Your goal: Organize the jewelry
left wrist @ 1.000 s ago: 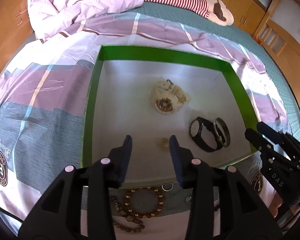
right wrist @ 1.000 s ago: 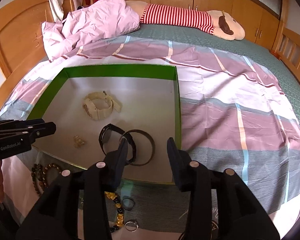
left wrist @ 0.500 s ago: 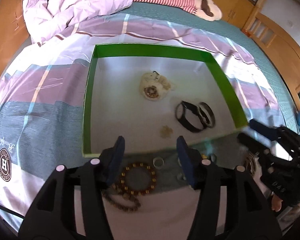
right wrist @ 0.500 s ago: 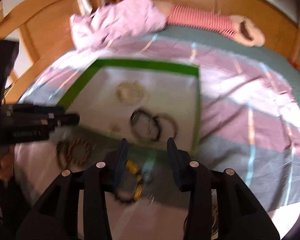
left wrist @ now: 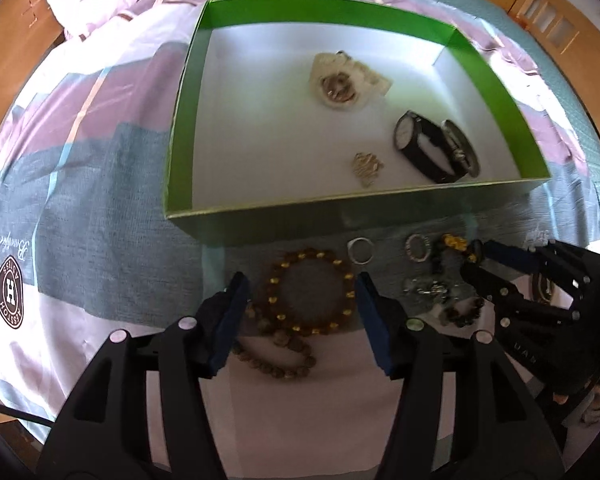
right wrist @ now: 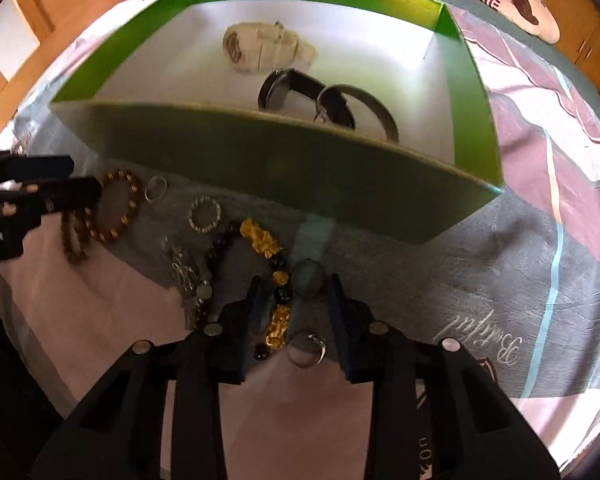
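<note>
Hovering low over the bed (left wrist: 100,216), the left hand-held gripper (left wrist: 300,312) is holding its fingers spread, empty, on either side of a brown beaded bracelet (left wrist: 312,292) that is lying on the bedspread just in front of the green box (left wrist: 260,220). The right hand-held gripper (right wrist: 294,316) is likewise standing spread and gripping nothing, straddling a black-and-gold bead bracelet (right wrist: 274,276) and a ring (right wrist: 306,350) (a pale green bead (right wrist: 310,276) is sitting just beyond them). A thin silver ring (left wrist: 360,249), a studded ring (right wrist: 205,219) and a tangled silver chain (right wrist: 184,272) are lying between the two bracelets, all near the box's front wall. Inside the box, a cream bracelet (left wrist: 342,82) is resting toward the far wall, with a black watch (left wrist: 422,148), a dark bangle (right wrist: 376,112) touching it, and a small gold piece (left wrist: 367,167) nearer the front.
</note>
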`<state>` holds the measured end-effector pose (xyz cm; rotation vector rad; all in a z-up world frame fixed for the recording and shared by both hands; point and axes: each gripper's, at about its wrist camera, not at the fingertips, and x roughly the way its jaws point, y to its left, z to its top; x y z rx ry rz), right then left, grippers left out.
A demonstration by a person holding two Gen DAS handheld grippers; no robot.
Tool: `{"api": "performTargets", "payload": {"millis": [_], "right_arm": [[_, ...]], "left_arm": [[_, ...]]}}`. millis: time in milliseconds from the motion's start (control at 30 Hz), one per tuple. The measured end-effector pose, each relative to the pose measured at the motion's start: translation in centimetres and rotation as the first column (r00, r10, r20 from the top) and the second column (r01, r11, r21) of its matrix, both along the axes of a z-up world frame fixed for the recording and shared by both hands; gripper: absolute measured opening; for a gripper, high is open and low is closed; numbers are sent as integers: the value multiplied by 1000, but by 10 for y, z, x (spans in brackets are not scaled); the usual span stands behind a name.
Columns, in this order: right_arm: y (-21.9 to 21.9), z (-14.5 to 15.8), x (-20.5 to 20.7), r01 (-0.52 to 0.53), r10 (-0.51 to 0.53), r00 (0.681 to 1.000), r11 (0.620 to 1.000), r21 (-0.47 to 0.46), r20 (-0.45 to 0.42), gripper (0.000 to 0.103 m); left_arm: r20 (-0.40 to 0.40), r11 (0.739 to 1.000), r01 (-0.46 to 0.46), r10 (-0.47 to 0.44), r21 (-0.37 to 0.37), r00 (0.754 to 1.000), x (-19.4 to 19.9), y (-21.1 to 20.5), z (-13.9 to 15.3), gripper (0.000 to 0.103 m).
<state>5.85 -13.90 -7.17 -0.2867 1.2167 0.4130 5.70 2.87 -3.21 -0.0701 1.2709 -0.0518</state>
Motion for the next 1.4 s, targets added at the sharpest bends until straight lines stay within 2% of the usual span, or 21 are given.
{"api": "performTargets", "payload": {"millis": [33, 67, 133, 600, 700, 800, 867, 933, 1000, 1133, 1200, 1267, 1400], "right_arm": [[0, 1, -1, -5, 5, 1000, 1000, 8, -2, 24], [0, 2, -2, -7, 7, 1000, 1000, 23, -9, 10], [0, 5, -4, -4, 4, 1000, 1000, 24, 1, 10], [-27, 40, 3, 69, -76, 995, 990, 121, 58, 10], [-34, 50, 3, 91, -100, 991, 989, 114, 83, 9], [-42, 44, 10, 128, -136, 987, 988, 87, 85, 10], [-38, 39, 10, 100, -108, 991, 990, 96, 76, 10], [-24, 36, 4, 44, -50, 997, 992, 117, 51, 20], [-6, 36, -5, -21, 13, 998, 993, 119, 61, 37], [23, 32, -16, -122, 114, 990, 988, 98, 83, 42], [34, 27, -19, -149, 142, 987, 984, 95, 78, 47], [43, 21, -20, -172, 166, 983, 981, 86, 74, 47], [53, 11, -27, -191, 187, 981, 979, 76, 60, 47]], "left_arm": [[-7, 1000, -3, 3, 3, 1000, 1, 1, -2, 57], [-16, 1000, -6, 6, 7, 1000, 2, 2, -5, 60], [-28, 1000, -12, 12, 14, 1000, 5, 3, -10, 64], [-57, 998, -68, 69, 14, 996, 7, 30, -18, 64], [-66, 997, -80, 81, 17, 995, 7, 36, -21, 64], [-79, 996, -83, 84, 22, 993, 6, 38, -24, 65], [-87, 997, -79, 80, 25, 993, 6, 39, -26, 65], [-88, 997, -73, 75, 29, 993, 4, 39, -25, 65], [-81, 997, -69, 71, 28, 994, 6, 36, -23, 67], [-69, 997, -76, 78, 35, 995, -1, 40, -23, 69], [-53, 993, -116, 117, 34, 992, -11, 47, -26, 69], [-52, 986, -166, 167, 29, 985, -21, 54, -32, 70], [-37, 989, -143, 144, 25, 989, -30, 51, -32, 70]]}}
